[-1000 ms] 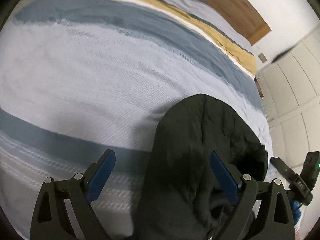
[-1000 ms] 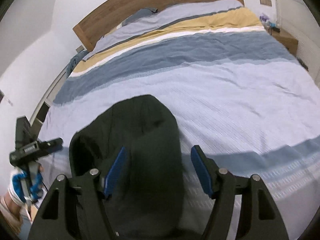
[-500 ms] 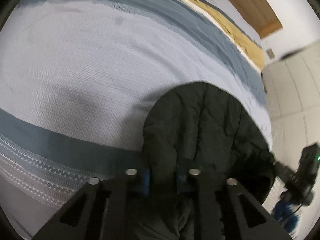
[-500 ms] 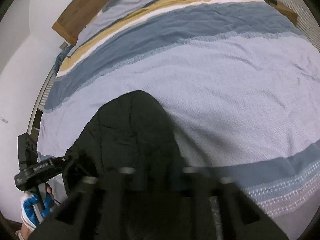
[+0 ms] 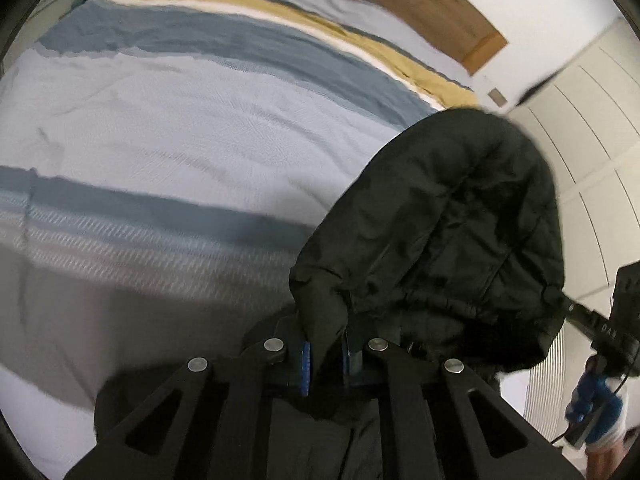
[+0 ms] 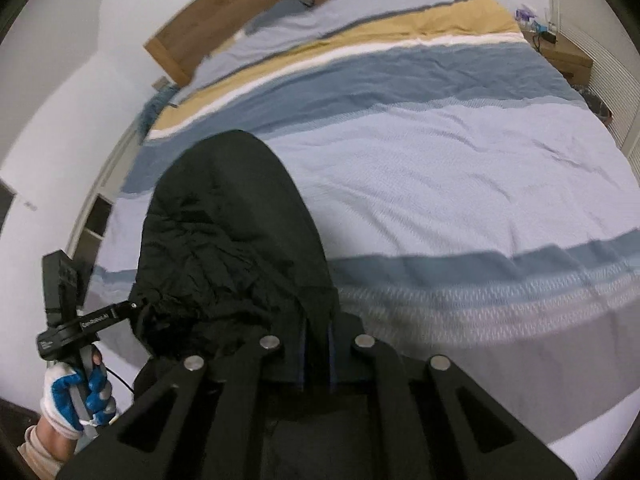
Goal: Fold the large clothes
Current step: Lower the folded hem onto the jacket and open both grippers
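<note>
My left gripper [image 5: 325,356] and right gripper [image 6: 316,354] each clenched the black jacket [image 5: 448,240]; its hood stood ahead, between both.

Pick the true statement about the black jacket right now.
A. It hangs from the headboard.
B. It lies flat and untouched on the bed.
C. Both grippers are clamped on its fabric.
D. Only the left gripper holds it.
C: the left gripper and the right gripper each have their blue pads closed on a pinch of the black jacket.
</note>
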The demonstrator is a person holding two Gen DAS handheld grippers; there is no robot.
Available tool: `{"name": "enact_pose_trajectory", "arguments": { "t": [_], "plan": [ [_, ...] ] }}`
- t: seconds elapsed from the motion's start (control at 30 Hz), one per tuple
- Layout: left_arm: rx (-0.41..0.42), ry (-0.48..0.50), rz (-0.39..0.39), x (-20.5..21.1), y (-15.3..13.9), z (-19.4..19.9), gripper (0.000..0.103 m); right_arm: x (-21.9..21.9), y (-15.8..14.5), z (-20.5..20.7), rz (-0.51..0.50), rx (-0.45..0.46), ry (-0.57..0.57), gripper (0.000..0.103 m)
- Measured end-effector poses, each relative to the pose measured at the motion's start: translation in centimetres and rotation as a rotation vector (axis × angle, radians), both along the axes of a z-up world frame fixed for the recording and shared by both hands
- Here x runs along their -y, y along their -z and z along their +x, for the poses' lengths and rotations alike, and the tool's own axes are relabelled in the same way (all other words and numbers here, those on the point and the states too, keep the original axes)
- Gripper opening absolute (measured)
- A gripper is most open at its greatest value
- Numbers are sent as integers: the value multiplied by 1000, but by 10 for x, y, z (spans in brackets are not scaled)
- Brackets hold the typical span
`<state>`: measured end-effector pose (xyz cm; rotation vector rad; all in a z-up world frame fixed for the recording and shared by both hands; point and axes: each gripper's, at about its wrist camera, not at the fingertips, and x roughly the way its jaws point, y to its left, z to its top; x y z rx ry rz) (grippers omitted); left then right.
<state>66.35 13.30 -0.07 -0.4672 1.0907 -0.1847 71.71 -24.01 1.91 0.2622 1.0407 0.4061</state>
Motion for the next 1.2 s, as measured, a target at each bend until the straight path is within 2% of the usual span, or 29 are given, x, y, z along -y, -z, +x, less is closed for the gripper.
{"name": "enact_pose_trajectory", "arguments": {
  "t": [0.13, 0.27, 0.33, 0.6, 0.7, 0.8, 0.97, 1.2],
  "plan": [
    [27, -5, -16, -7, 9, -53, 10, 11, -1, -54, 50, 55, -35, 7],
    [13, 4, -20, -5, 31, -95, 10, 20, 19, -99, 87, 49, -36, 7],
    [-7, 17, 4, -5, 43, -114, 10, 25, 33, -119, 101, 24, -28, 7],
    [-72, 51, 110, -4, 69, -135, 10, 27, 105, -165, 21, -112, -11, 7],
    [-82, 69, 144, -1, 71, -141, 11, 26, 120, -174, -7, -129, -14, 7],
    [-78, 75, 162, -4, 66, -150, 15, 25, 120, -177, -26, -120, -15, 7],
    [-67, 112, 222, 0, 62, -160, 15, 21, 110, -174, -87, -97, -44, 11],
    [-68, 146, 259, 2, 57, -167, 16, 17, 105, -178, -155, -82, -86, 11]
  ]
}}
